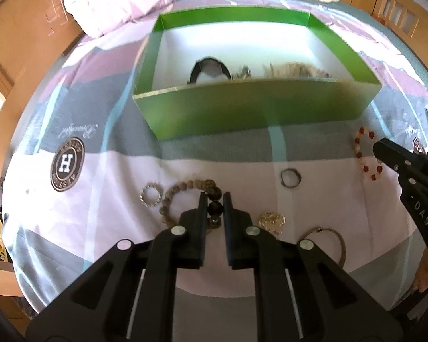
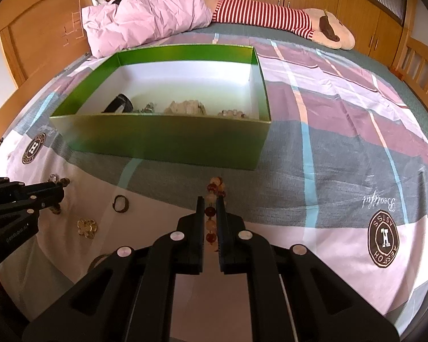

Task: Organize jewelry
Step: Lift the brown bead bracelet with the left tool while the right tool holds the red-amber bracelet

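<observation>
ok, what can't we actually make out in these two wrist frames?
- Green box contents, both views: near wall hides the lower parts; pale pieces blurred.
- Cord bracelet, left wrist view: partly behind the left gripper.
- Red-and-cream bead bracelet, right wrist view: its near end is hidden by the right gripper.

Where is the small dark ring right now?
The ring lies loose on the bedspread before the green box, between both grippers, gold brooch nearest.

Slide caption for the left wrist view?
Left gripper jaws shut on brown bead bracelet, green box ahead.
</observation>
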